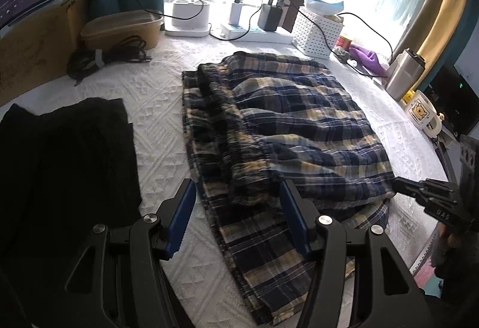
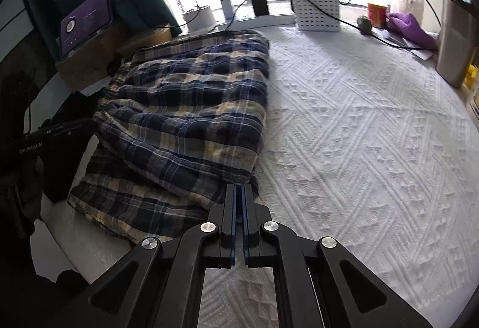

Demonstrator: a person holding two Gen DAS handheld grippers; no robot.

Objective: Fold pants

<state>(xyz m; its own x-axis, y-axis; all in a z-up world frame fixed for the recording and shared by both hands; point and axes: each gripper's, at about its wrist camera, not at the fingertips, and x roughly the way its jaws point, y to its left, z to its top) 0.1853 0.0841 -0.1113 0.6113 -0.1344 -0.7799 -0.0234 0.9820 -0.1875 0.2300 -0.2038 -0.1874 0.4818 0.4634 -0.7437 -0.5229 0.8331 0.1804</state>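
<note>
Left wrist view: left tongs spread wide apart, blue pads hovering over the near end of the plaid pants, gripping nothing. Pants folded over themselves, one pair, lying mid-bench on the white textured cover. Right tongs seen from the side at the pants' near right corner, body marked with small pale characters, roughly "0A9". One black garment at the left edge. Along the far edge: one white perforated basket, one power strip with two chargers, one lidded brown container, one coiled black cable. One steel tumbler and one mug with a cartoon bear print at the right edge.

Right wrist view only: right tongs pressed together, clamped on the pants' corner hem; "GenRobot.AI" readable on the left gripper body; one red can and a purple cloth at the far right corner.
</note>
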